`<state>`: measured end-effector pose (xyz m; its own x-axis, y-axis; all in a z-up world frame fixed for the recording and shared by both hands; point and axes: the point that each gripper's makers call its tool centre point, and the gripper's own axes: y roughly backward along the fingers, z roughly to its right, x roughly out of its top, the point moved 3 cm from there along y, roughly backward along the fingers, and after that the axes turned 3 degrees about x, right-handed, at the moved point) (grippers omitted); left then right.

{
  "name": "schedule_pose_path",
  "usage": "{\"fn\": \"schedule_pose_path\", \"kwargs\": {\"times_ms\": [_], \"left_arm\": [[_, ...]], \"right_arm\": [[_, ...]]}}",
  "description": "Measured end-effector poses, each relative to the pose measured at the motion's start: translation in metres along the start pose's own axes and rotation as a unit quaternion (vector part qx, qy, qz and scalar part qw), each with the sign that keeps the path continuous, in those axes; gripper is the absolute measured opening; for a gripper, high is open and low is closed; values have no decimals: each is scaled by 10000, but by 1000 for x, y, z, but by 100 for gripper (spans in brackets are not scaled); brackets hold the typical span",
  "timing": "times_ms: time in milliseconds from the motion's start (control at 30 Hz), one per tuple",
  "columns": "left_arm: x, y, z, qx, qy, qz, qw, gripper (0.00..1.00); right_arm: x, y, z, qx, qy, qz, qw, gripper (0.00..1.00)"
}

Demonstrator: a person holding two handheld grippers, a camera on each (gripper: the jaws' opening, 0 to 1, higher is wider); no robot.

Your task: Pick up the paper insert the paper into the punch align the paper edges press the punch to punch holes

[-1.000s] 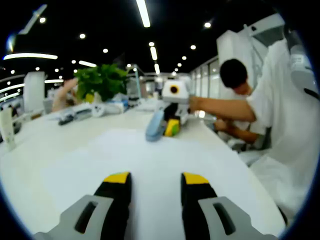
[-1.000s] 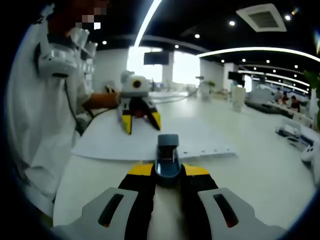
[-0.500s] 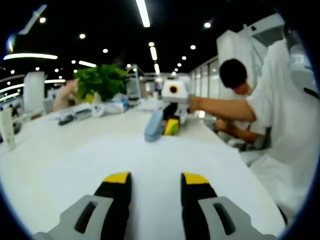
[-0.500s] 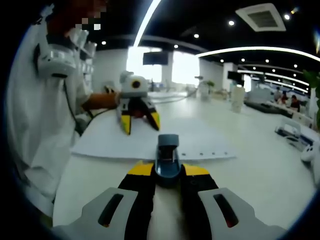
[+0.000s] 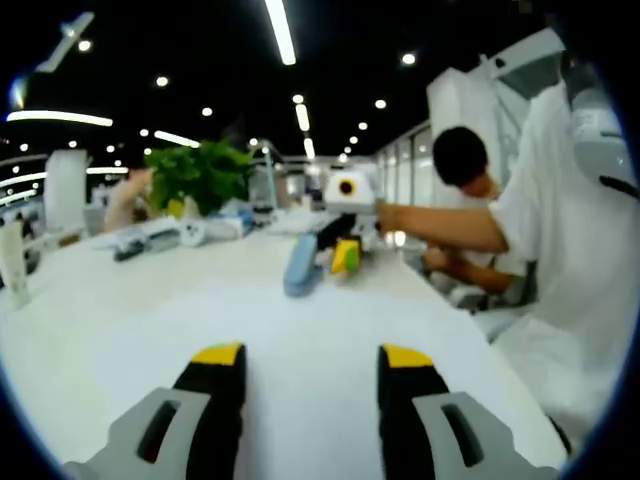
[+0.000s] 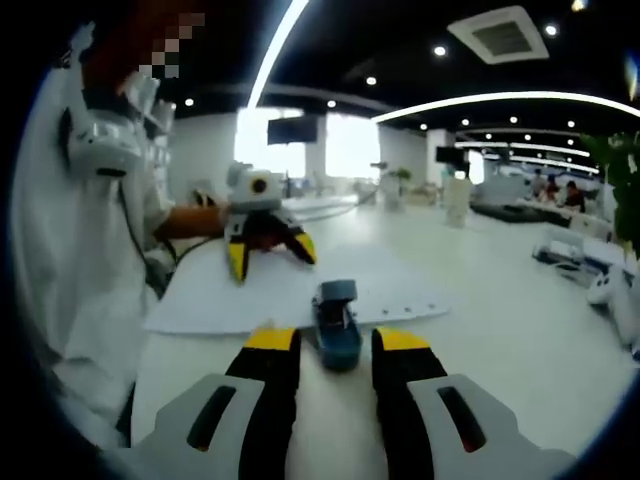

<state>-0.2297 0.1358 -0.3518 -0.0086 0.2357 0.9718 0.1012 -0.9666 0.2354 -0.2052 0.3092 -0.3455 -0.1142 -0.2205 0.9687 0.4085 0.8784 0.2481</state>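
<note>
A white sheet of paper [image 6: 250, 295] lies flat on the white table, with a row of punched holes [image 6: 400, 303] along its near edge. A blue hole punch [image 6: 337, 322] rests at that edge, between the jaws of my right gripper [image 6: 336, 342], which stand open with a slim gap on each side. My left gripper [image 6: 270, 253] hovers open over the sheet's far side. In the left gripper view my left gripper [image 5: 312, 358] is open above the paper [image 5: 300, 320], and the punch [image 5: 299, 266] sits beyond it beside the right gripper [image 5: 345, 250].
The person's white-clad body [image 5: 570, 250] borders the table on one side. A green plant [image 5: 200, 170], small devices [image 5: 150, 240] and a seated person [image 5: 465, 170] are at the far end. White objects [image 6: 610, 290] lie on the table to the right.
My right gripper's jaws have spread and drawn back a little from the punch they were gripping. The left gripper's jaws have also widened slightly. Both views shifted a bit.
</note>
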Motion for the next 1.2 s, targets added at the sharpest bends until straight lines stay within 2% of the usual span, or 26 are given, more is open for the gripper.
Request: {"fn": "schedule_pose_path", "kwargs": {"times_ms": [67,233,367,600,1200], "left_arm": [[0,0,-1,20,46,13,10000,53],[-7,-4,2,25,-88,-218,9997,52],[-9,-4,2,30,-98,-285,9995,53],[-10,-4,0,61,-30,-308,9995,53],[-10,-5,-2,91,-9,-319,9994,52]], "right_arm": [[-2,0,-3,-52,47,-45,10000,32],[-7,-6,2,-135,156,-249,9995,35],[-6,-16,4,21,321,-332,9989,31],[-9,-25,5,197,373,-381,9984,24],[-9,-19,-1,470,316,-314,9979,23]]}}
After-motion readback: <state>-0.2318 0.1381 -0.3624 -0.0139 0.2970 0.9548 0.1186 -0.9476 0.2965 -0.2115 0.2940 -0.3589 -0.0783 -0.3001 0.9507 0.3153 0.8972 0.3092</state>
